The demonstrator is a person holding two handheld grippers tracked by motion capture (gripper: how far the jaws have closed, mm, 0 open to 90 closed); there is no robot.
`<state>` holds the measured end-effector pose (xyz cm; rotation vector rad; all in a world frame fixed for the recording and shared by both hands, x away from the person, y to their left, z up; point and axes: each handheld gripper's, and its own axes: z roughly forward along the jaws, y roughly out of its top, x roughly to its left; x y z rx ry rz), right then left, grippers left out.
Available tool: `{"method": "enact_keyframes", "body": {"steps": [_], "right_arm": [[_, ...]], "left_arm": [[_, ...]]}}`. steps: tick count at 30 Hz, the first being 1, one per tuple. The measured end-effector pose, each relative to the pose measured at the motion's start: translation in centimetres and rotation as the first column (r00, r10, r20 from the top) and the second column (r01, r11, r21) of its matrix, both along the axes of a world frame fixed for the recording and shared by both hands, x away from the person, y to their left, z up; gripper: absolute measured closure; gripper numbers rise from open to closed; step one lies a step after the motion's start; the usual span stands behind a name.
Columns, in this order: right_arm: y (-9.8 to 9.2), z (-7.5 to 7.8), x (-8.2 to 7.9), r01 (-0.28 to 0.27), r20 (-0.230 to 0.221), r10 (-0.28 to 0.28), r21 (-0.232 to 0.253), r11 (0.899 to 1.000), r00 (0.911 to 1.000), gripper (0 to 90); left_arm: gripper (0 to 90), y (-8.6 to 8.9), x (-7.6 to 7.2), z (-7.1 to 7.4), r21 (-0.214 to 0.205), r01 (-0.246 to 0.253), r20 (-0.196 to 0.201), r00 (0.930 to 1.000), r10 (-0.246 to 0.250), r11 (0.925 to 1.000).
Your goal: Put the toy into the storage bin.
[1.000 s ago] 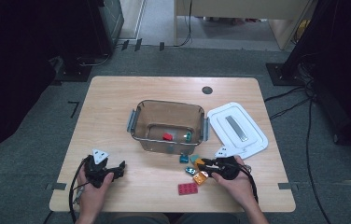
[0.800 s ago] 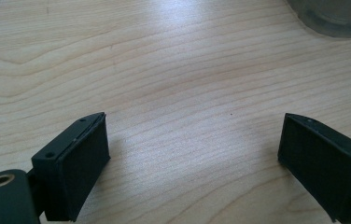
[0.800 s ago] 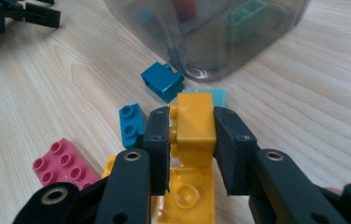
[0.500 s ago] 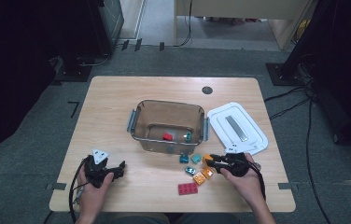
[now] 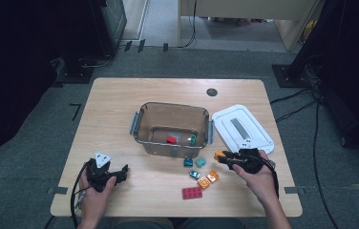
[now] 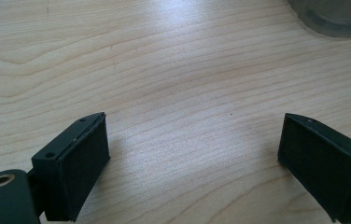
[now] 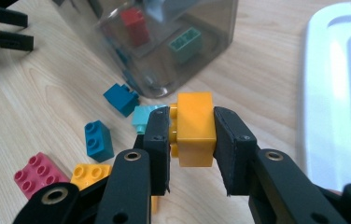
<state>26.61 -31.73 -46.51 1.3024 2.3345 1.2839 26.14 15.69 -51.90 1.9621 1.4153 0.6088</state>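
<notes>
The right gripper (image 7: pixel 191 135) is clamping a yellow brick (image 7: pixel 194 128) between its two pads, with the studs turned sideways against one pad, so the flat sides are giving a firm hold. It is holding the brick just above the table (image 5: pixel 120 119), near the right end of the front edge and just in front of the clear box (image 5: pixel 171 129), probably because the brick is going into this box next. A red brick (image 5: pixel 171 140) and a green brick (image 5: pixel 193 139) are already lying inside the box. The white lid (image 5: pixel 242 129) is lying flat beside the box toward the right edge, leaving the top free for dropping. More bricks are waiting loose in front of the box: a pink brick (image 5: pixel 192 192), an orange brick (image 5: pixel 207 179) and some blue ones. The left gripper (image 6: pixel 192 154) is resting near the front left corner with its jaws spread wide and nothing between them, so it is staying out of the way. I am not finding any readable writing or brand on the bricks, box or lid.
</notes>
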Motion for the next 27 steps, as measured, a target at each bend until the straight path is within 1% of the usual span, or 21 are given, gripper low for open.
{"method": "enact_keyframes", "body": {"steps": [6, 10, 13, 17, 22, 27], "right_arm": [[-0.6, 1.5, 0.6, 0.012, 0.012, -0.012, -0.012, 1.0, 0.9999, 69.0], [-0.8, 2.6, 1.2, 0.039, 0.01, -0.039, -0.021, 0.999, 0.9992, 69.0], [-0.8, 3.6, 1.6, 0.047, 0.013, -0.047, -0.028, 0.998, 0.9988, 69.0], [-0.8, 5.3, 2.3, 0.051, 0.034, -0.05, -0.032, 0.998, 0.9982, 69.0], [-0.3, 7.3, 3.0, 0.046, 0.061, -0.043, -0.044, 0.998, 0.9972, 69.0], [0.6, 8.9, 3.7, 0.031, 0.08, -0.027, -0.05, 0.998, 0.9965, 69.0]], "left_arm": [[8.3, 0.0, 0.0, 0.0, 0.0, 0.0, 0.0, 1.0, 0.0, 1.0], [8.3, 0.0, 0.0, 0.0, 0.0, 0.0, 0.0, 1.0, 0.0, 1.0], [8.4, 0.0, 0.0, 0.0, 0.0, 0.0, 0.0, 1.0, 0.0, 1.0], [8.3, 0.0, 0.0, 0.0, 0.0, 0.0, 0.0, 1.0, 0.0, 1.0], [8.3, 0.0, 0.0, 0.0, 0.001, 0.0, 0.001, 1.0, 0.0, 1.0], [8.4, 0.0, 0.0, 0.0, -0.001, -0.001, 0.001, 1.0, 0.001, 1.0]]}}
